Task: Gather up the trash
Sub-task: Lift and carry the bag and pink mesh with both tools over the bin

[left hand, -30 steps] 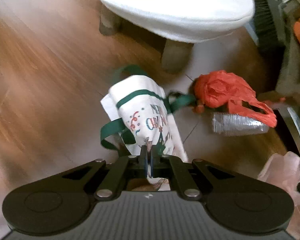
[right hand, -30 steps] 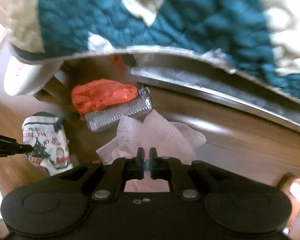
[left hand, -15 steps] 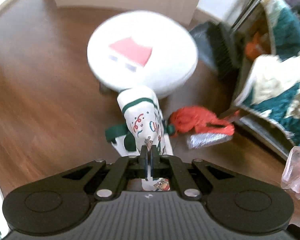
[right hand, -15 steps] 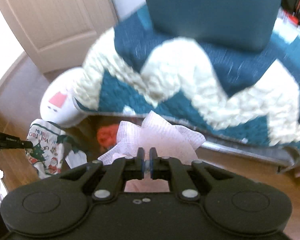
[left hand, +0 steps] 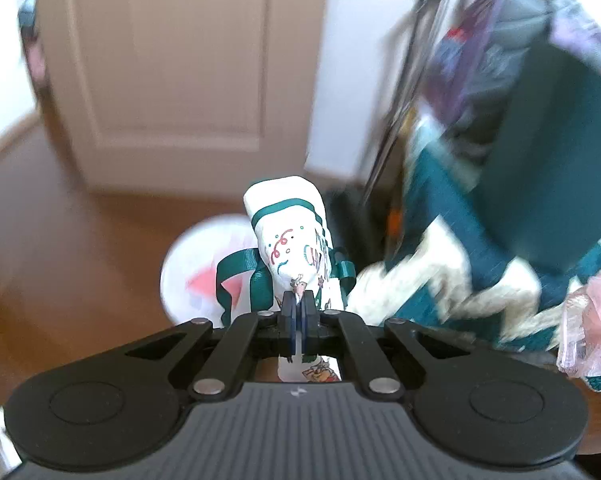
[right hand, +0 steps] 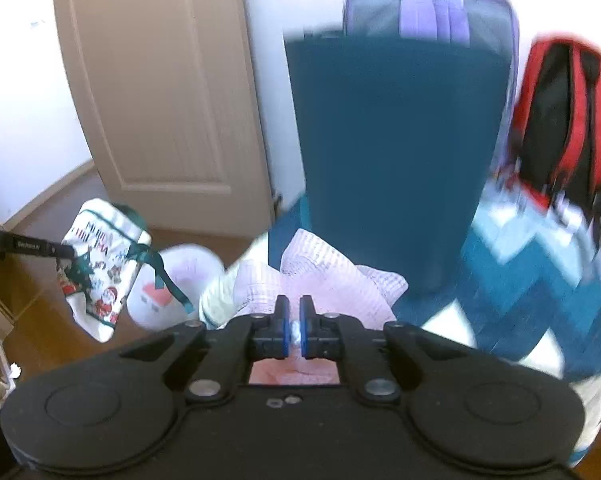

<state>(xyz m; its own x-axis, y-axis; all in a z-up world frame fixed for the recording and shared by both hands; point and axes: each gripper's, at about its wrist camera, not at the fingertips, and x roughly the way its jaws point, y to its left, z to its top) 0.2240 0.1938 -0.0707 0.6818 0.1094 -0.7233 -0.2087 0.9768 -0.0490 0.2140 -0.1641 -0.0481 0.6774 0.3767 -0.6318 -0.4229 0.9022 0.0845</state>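
Trash in both grippers, up off the floor.

You're pinching the Christmas bag (left hand: 288, 240) in the clamped left gripper (left hand: 298, 310) and pink netting (right hand: 320, 276) in the clamped right gripper (right hand: 294, 322); thin grips, so swinging could be shaking either loose.

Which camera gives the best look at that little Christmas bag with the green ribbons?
The right wrist view: the Christmas gift bag hangs there whole, side-on, print and ribbons visible, pinched by the left gripper. The left wrist view shows the bag close up, but the left gripper covers its lower part.
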